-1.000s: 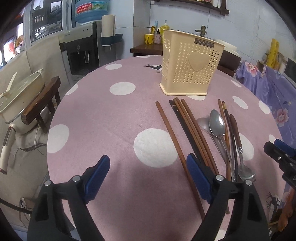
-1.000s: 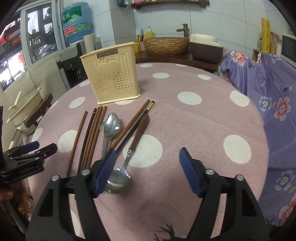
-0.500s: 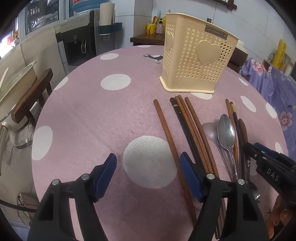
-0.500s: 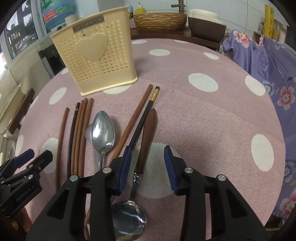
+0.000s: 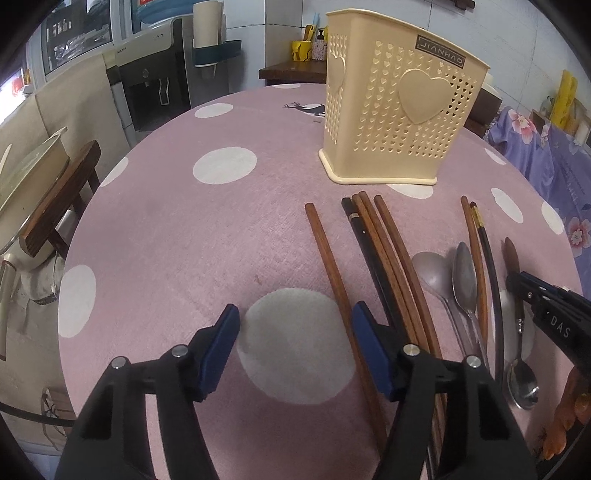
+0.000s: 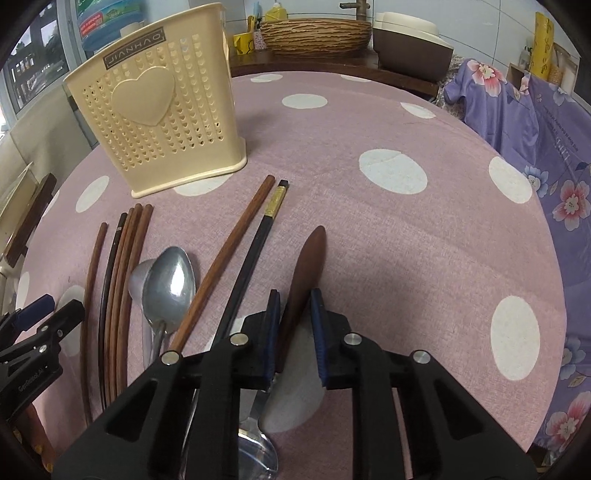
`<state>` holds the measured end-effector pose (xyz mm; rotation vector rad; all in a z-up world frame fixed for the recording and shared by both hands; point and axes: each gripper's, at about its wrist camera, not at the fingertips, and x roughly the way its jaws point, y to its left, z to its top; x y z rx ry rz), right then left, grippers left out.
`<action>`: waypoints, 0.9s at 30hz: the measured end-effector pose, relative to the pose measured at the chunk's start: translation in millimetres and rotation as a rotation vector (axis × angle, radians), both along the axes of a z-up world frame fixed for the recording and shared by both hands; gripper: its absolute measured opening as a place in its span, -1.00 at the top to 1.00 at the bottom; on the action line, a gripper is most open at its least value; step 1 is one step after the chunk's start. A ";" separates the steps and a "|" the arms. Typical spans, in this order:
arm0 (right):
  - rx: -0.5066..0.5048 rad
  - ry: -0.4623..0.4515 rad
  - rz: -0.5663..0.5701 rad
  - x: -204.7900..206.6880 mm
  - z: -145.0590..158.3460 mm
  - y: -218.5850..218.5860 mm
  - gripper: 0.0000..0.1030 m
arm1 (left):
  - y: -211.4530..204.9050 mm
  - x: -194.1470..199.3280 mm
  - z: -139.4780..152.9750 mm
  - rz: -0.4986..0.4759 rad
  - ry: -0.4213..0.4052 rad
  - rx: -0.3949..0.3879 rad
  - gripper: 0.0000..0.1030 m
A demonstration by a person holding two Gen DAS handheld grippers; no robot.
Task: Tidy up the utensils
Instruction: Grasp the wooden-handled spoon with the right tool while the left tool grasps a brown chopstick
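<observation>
A cream perforated utensil holder [image 5: 397,118] with a heart stands upright on the pink polka-dot table; it also shows in the right wrist view [image 6: 159,118]. Several wooden chopsticks [image 5: 388,254] and two metal spoons [image 5: 463,280] lie in front of it. My right gripper [image 6: 293,310] has its jaws nearly closed around the brown handle of a wooden-handled spoon [image 6: 306,266] that lies flat on the table. My left gripper [image 5: 295,325] is open and empty, low over a white dot beside the leftmost chopstick [image 5: 328,266].
The table edge [image 5: 74,229] curves off to the left, with a wooden stool [image 5: 55,206] and a water dispenser [image 5: 155,85] beyond. A purple floral cloth [image 6: 535,122] lies to the right. A woven basket [image 6: 314,33] sits behind the table.
My right gripper has lowered over the wooden-handled spoon and narrowed its jaws around the handle. My left gripper has moved forward and lower, staying open.
</observation>
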<state>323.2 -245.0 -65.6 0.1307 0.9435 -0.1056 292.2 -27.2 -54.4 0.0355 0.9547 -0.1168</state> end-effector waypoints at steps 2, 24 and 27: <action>-0.007 -0.007 -0.002 -0.2 -0.5 2.0 0.65 | -3.8 5.8 -0.8 -0.002 0.019 0.001 -0.05; -0.037 -0.023 0.035 3.7 -0.8 9.5 0.67 | -26.2 48.7 -1.1 0.109 0.013 0.075 0.81; -0.031 -0.016 0.046 4.7 -0.1 7.6 0.71 | -29.4 47.4 -1.6 0.092 0.002 0.102 0.81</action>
